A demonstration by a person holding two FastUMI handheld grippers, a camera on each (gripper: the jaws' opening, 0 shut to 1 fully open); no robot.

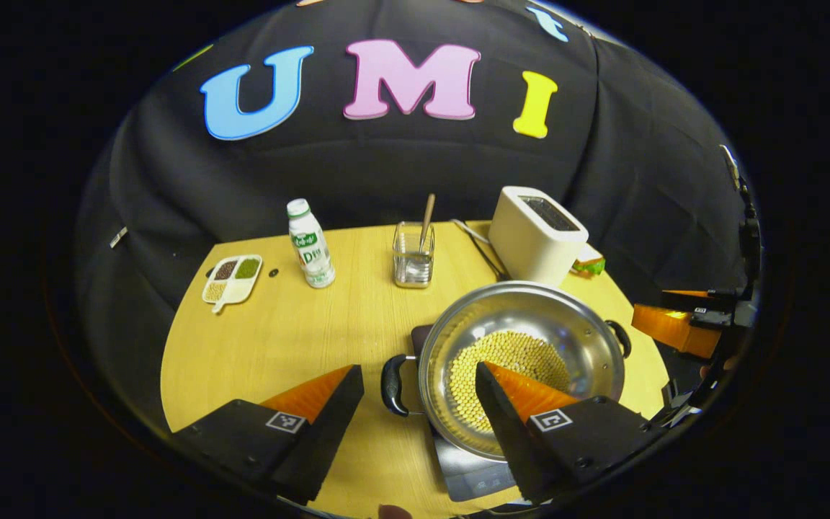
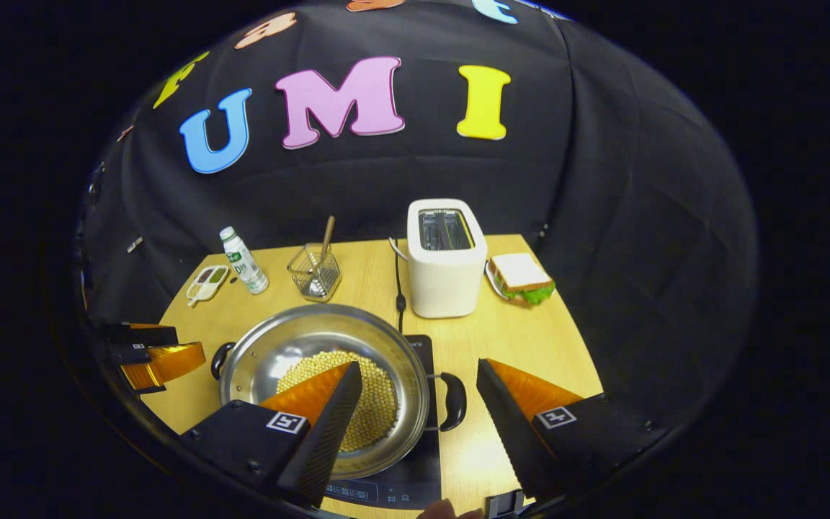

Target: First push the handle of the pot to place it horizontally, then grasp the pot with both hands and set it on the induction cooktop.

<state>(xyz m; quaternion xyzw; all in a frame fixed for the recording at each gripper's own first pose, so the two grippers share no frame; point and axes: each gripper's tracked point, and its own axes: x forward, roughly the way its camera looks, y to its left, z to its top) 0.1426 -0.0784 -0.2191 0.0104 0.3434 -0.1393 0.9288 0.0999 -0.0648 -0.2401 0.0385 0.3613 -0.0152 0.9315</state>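
A steel pot [image 1: 530, 299] holding yellow beans [image 1: 512, 353] sits on the black induction cooktop [image 1: 474, 474], its two black handles pointing left and right. In the left gripper view, my left gripper [image 1: 418, 369] stands open around the pot's left handle [image 1: 392, 386], its right finger over the bowl. In the right gripper view, my right gripper [image 2: 418, 366] stands open around the right handle [image 2: 454, 401], above the same pot [image 2: 300, 324] and cooktop [image 2: 393, 484]. Neither pair of fingers presses on a handle. Each view shows the other gripper farther off: the right gripper [image 1: 678, 324], the left gripper [image 2: 159, 357].
Behind the pot stand a white toaster [image 2: 446, 259] with its cable [image 2: 398, 277], a sandwich [image 2: 521, 277], a glass holder with a spoon [image 2: 314, 272], a small bottle [image 2: 242, 261] and a divided dish of beans [image 2: 204, 282]. Bare wooden tabletop [image 1: 278, 339] lies left of the pot.
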